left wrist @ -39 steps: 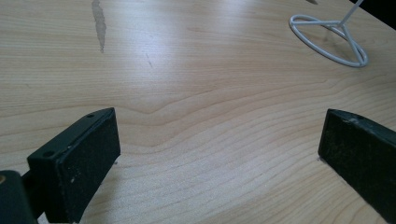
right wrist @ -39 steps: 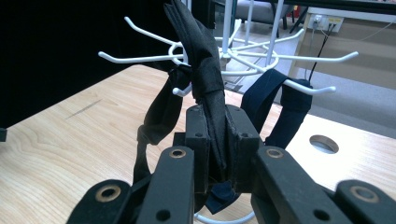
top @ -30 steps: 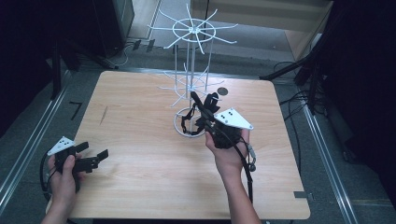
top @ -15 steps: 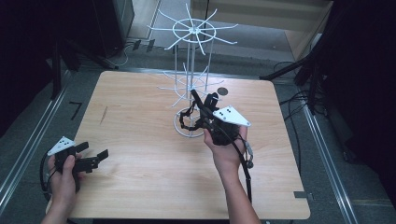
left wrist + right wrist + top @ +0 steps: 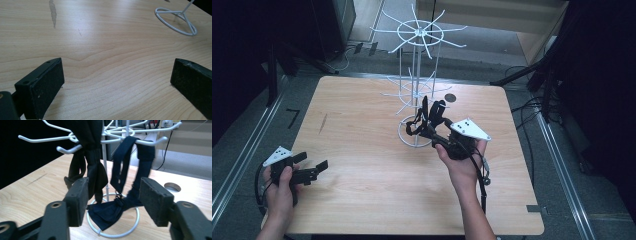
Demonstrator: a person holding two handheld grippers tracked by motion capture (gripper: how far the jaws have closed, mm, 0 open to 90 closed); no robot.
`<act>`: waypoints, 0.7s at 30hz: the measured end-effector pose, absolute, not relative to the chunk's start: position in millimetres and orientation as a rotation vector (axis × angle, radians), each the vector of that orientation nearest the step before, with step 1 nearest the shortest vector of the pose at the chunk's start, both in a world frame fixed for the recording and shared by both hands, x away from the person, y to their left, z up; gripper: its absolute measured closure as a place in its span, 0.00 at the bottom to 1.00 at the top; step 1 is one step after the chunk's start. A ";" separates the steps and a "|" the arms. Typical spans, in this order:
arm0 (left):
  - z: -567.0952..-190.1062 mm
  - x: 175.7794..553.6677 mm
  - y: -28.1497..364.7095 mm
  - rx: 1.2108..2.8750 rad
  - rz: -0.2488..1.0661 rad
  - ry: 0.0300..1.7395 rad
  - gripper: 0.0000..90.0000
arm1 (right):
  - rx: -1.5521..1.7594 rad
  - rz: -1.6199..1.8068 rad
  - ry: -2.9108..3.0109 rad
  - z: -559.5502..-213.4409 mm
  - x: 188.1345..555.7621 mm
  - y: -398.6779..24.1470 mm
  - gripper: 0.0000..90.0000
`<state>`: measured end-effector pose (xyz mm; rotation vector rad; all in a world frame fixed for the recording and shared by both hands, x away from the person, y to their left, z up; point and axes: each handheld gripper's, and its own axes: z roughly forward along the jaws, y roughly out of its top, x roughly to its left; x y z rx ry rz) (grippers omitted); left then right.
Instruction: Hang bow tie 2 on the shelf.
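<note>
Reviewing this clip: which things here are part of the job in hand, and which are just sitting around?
In play:
- white wire rack
- dark cloth items draped on its lower hooks and base ring
- right claw, open, facing the rack

Idle:
- left claw, open over bare table
- round hole in the table

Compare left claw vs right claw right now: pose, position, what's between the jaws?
The left claw sits low at the table's near-left edge; the right claw is raised mid-table at the white wire rack. Bare wood lies between the left claw's jaws; dark fabric straps hang from the rack just beyond the right claw's jaws. Both are open, each hand-held.
</note>
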<state>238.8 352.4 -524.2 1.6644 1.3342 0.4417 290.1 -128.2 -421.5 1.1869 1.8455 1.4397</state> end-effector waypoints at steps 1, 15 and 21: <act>-524.2 238.9 352.6 1.667 0.445 1.332 0.00 | 1.187 1.440 1.846 -421.5 290.1 -128.2 0.42; -524.0 238.1 352.5 1.668 0.448 1.332 0.00 | 1.177 1.434 1.864 -430.6 278.8 -154.4 0.23; -524.0 238.2 352.3 1.670 0.449 1.332 0.00 | 1.207 1.426 1.865 -437.7 275.3 -168.5 0.22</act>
